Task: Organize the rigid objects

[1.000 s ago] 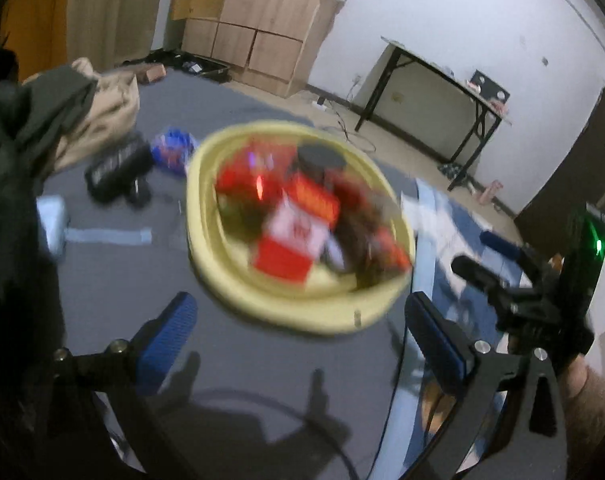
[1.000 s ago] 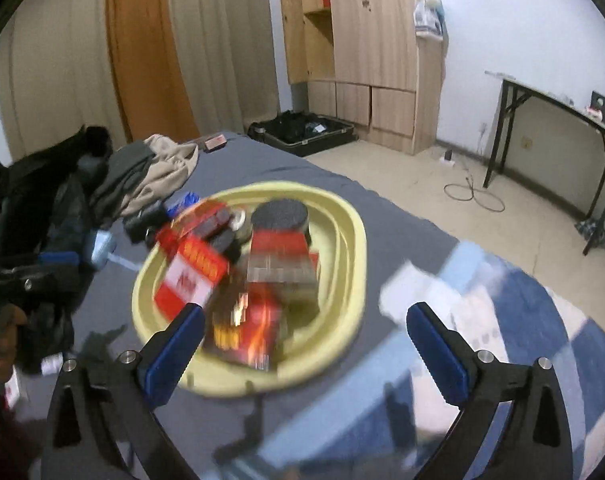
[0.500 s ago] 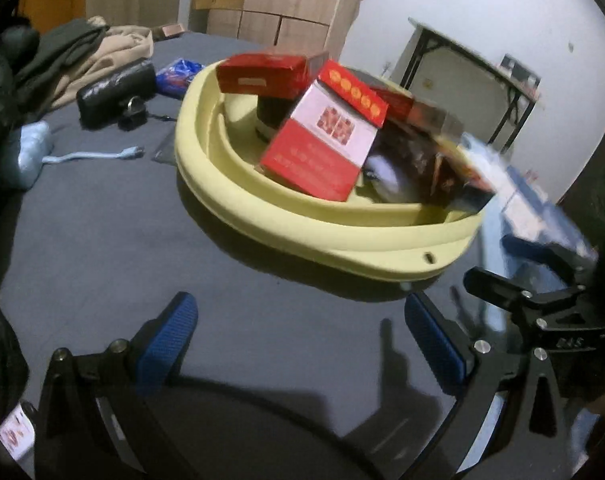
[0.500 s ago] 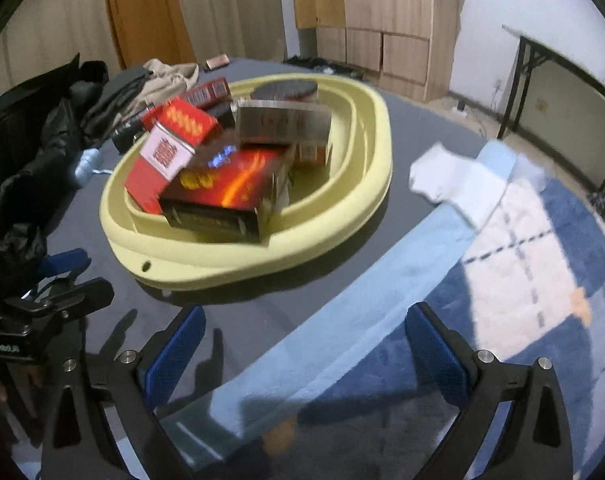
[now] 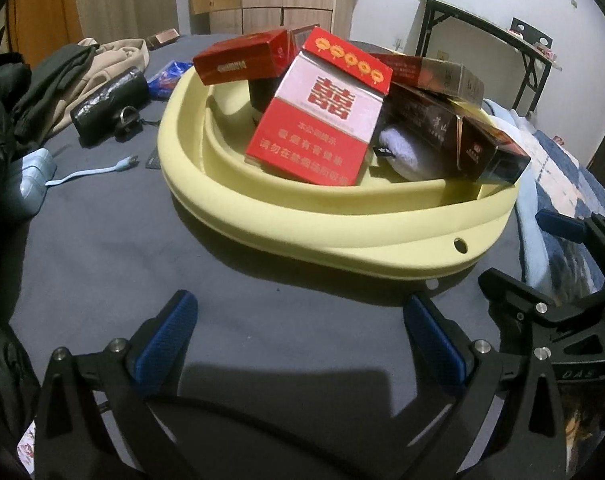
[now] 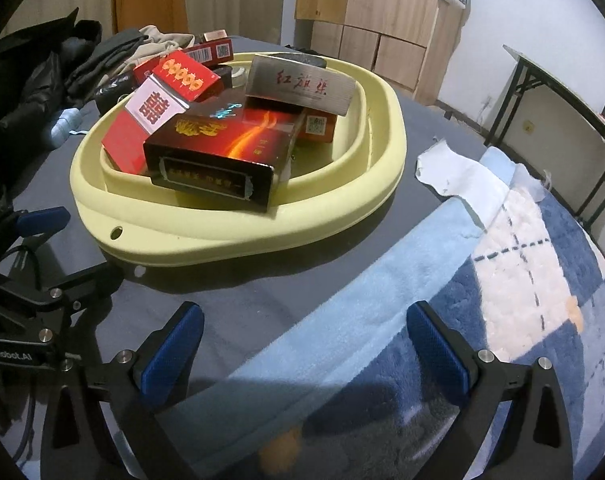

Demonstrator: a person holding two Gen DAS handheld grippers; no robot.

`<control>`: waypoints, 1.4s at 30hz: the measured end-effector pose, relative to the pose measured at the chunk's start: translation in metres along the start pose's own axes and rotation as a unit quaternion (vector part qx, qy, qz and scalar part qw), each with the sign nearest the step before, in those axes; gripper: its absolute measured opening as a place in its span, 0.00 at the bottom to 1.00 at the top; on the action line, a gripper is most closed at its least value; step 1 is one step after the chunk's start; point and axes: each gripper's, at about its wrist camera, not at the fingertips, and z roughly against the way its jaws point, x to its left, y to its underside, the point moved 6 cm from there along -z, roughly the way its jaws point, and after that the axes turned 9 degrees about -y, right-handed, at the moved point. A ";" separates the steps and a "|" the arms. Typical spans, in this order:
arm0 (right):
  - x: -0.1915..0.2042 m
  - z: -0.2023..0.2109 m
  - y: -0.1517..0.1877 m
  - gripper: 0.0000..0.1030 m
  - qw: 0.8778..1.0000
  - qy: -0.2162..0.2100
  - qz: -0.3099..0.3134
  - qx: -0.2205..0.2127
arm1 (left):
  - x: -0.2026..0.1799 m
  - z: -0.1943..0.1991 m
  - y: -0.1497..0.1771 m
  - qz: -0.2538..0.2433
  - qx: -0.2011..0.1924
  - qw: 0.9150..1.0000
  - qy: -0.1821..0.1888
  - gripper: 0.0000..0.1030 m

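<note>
Left wrist view: yellow basin (image 5: pixel 342 224) heaped with cigarette cartons (image 5: pixel 322 120); both grippers' jaws wide, empty.

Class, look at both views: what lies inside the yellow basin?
Inside the yellow basin lie piled cartons: a red-and-white box, a dark red box, a silver-faced box, and a white pad. The basin's floor beneath them is mostly hidden.

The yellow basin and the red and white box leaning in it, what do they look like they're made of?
The yellow basin looks like matte moulded plastic or perhaps silicone: one even colour, rounded stepped rim, a punched hole. The red and white box looks like printed cardboard with a slight sheen: sharp folded edges, a flip lid.
</note>
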 end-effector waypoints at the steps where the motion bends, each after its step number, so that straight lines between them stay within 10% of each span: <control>1: -0.001 0.001 0.001 1.00 1.000 0.000 0.000 0.001 | 0.000 0.000 0.000 0.000 0.000 1.000 -0.001 1.00; 42: -0.004 0.005 0.005 1.00 1.000 0.002 0.001 -0.001 | -0.005 -0.002 -0.005 0.012 0.004 1.000 -0.027 1.00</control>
